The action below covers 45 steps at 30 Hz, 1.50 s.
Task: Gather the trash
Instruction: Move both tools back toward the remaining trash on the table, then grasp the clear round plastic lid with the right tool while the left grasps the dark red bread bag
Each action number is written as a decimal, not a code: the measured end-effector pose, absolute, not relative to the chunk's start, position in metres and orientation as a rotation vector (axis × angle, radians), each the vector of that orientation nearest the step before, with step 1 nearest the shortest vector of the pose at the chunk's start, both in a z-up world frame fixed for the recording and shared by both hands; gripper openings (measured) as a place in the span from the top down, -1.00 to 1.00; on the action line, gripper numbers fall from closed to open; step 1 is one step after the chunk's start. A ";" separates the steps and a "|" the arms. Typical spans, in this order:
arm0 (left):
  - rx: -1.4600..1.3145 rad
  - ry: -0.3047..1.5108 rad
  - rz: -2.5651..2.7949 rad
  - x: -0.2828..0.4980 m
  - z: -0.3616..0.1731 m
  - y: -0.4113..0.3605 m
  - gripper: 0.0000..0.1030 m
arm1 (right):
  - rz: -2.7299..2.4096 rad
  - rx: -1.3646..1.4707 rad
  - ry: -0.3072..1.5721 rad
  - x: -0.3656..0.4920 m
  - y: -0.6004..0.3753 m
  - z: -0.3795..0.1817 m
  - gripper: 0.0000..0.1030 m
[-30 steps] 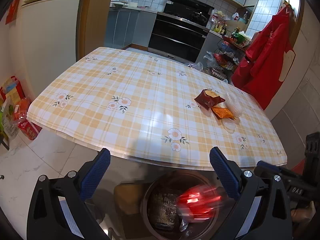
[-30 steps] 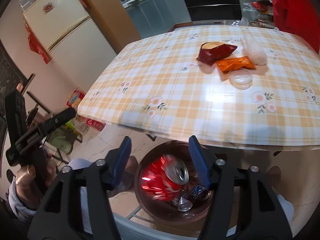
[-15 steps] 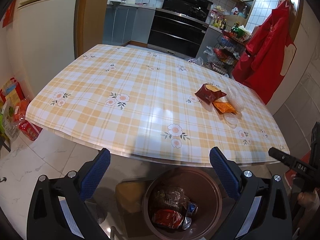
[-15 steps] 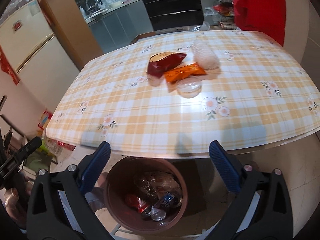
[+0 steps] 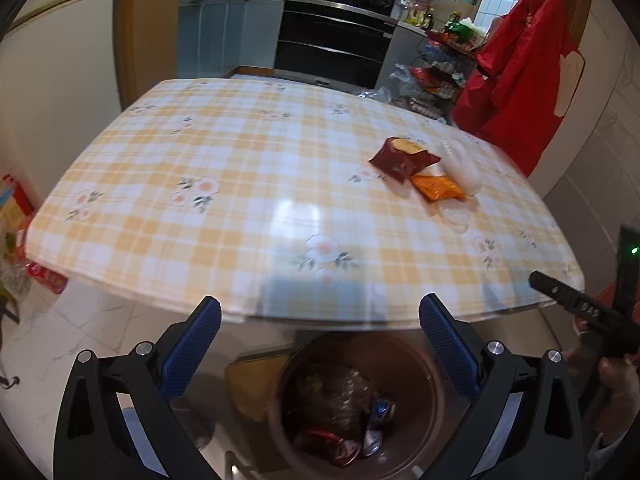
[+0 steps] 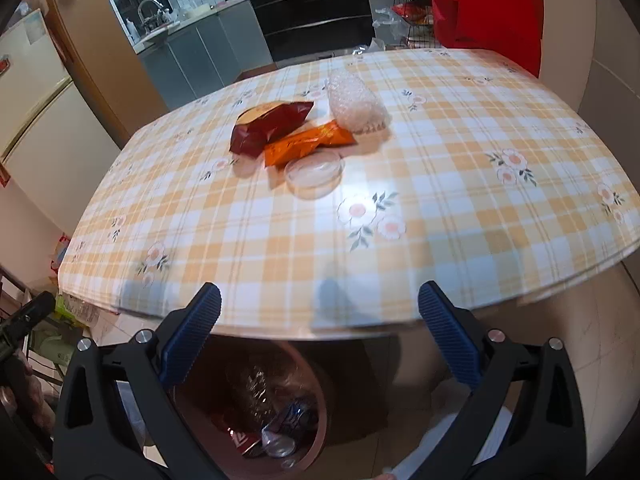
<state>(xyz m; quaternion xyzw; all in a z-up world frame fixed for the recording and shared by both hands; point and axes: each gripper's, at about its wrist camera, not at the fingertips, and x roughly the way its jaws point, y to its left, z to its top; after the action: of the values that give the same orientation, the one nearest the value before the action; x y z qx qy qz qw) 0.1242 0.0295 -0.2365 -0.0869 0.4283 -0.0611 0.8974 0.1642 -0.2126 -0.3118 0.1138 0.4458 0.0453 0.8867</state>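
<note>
hanging over the near table edge, both grippers now frame more of the checked tablecloth [image 6: 460, 184] than a second ago, when they looked down into the bin. the left gripper [image 5: 320, 324] is spread wide with nothing between its blue pads, as it was before. the right gripper [image 6: 319, 312] has just been opening: a second ago the red can sat between its narrower jaws above the bin, and now the jaws stand fully apart and empty.

the brown bin [image 5: 404, 354] stands on the floor under the table edge. it holds a crumpled clear wrapper, the red can [image 5: 326, 442] lying near the bottom, and a blue-and-silver can [image 6: 294, 418] beside it.

trash on the table, well apart from both grippers: a dark red snack bag [image 6: 270, 126], an orange packet [image 6: 308, 144] touching it, a clear round lid [image 6: 315, 169] just in front, and a crumpled clear plastic cup [image 6: 356, 102] behind.
</note>
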 end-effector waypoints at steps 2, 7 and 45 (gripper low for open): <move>-0.195 0.895 -0.142 0.136 -0.238 0.025 -0.88 | 0.104 0.223 0.914 0.170 -0.216 -0.314 -0.89; -0.203 0.917 -0.157 0.165 -0.245 0.014 -0.88 | 0.202 0.171 0.958 0.207 -0.217 -0.325 -0.89; 0.107 0.945 -0.492 0.444 -0.297 -0.127 -0.88 | 0.181 0.029 1.042 0.318 -0.224 -0.372 -0.30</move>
<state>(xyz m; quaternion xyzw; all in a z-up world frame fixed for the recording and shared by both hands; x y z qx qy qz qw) 0.4437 -0.1267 -0.2969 0.0511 0.4503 -0.2344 0.8601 0.3178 -0.2238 -0.3715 0.0137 0.4972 0.0863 0.8632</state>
